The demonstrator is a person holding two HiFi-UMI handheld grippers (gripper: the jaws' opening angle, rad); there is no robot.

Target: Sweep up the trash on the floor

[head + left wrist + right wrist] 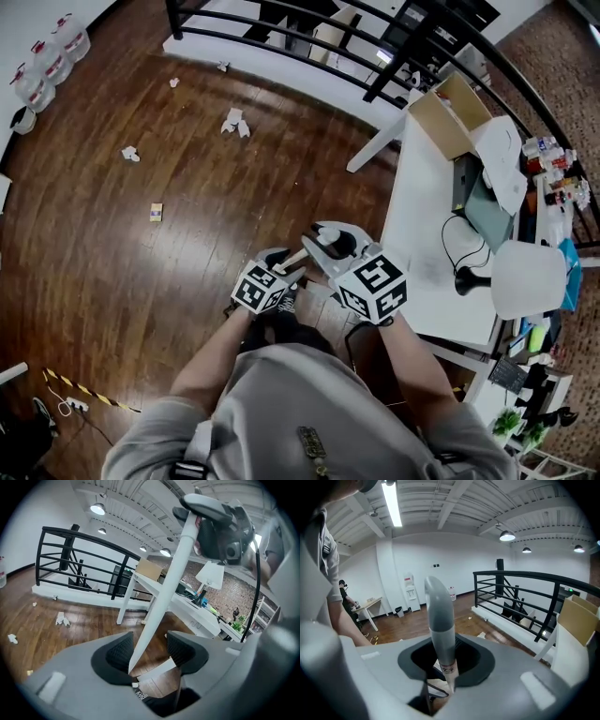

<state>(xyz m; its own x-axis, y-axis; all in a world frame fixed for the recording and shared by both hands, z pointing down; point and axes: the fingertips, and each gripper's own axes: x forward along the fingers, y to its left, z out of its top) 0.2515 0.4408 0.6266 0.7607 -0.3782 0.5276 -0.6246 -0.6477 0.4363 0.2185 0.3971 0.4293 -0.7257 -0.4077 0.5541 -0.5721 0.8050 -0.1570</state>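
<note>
Scraps of crumpled white paper [234,122] [61,618] lie scattered on the dark wooden floor, with more paper [129,154] and a small card [156,212] to the left. Both grippers meet in front of the person on a long white handle [293,261] [164,588] that ends in a grey grip [439,620]. My left gripper [284,266] [150,651] stands open; the handle passes between its pads close to the left one. My right gripper [328,246] [446,660] is shut on the handle near the grey grip. The handle's lower end is hidden.
A white desk [422,216] stands close on the right with a cardboard box [450,112], a lamp [530,277] and cables. A black railing [281,37] runs along the far side. Water bottles [42,66] line the top-left wall. Striped tape [84,389] lies at the lower left.
</note>
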